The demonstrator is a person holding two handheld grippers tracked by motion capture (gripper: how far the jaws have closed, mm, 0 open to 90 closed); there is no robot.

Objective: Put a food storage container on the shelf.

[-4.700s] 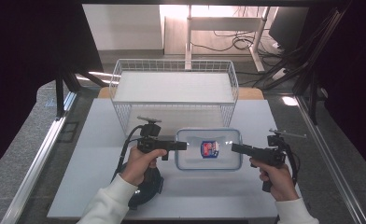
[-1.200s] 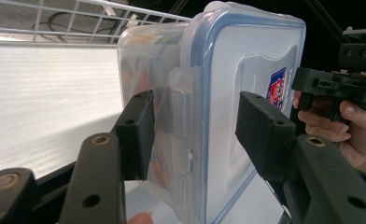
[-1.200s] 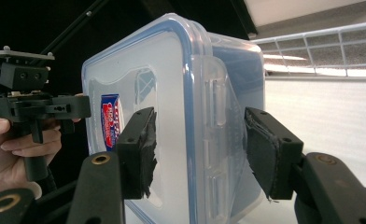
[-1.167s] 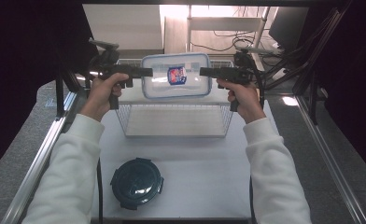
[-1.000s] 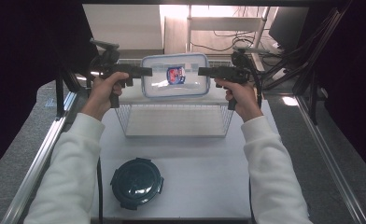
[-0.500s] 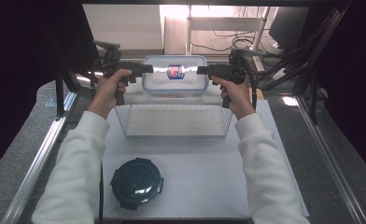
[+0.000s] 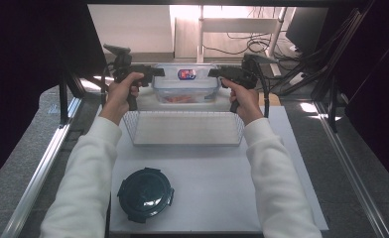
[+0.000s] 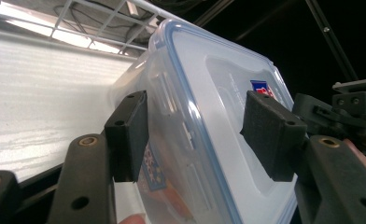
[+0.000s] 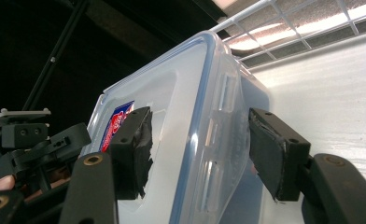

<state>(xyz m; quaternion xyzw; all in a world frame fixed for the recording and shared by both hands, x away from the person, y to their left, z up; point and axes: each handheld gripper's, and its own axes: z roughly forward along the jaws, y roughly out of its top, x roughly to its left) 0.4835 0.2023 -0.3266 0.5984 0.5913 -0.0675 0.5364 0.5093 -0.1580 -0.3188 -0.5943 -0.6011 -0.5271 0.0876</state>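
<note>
A clear plastic container (image 7: 185,83) with a blue-rimmed lid and a red-and-blue label sits low in the far end of the wire basket (image 7: 182,144). My left gripper (image 7: 158,72) is at its left end and my right gripper (image 7: 213,73) at its right end. In the left gripper view the container's rim (image 8: 209,116) lies between the pads with a gap on each side; these jaws have just been opening. In the right gripper view the container (image 9: 181,121) stands between the pads, and the right pad (image 9: 270,158) is clear of its wall.
A dark round lid (image 7: 145,194) lies on the white board (image 7: 207,193) near the front left. The basket's white floor is bare in front of the container. Black frame posts stand at both sides, and cables lie on the floor beyond.
Both hands have carried the container from above the basket down into its far end. The jaws stand wider around it now.
</note>
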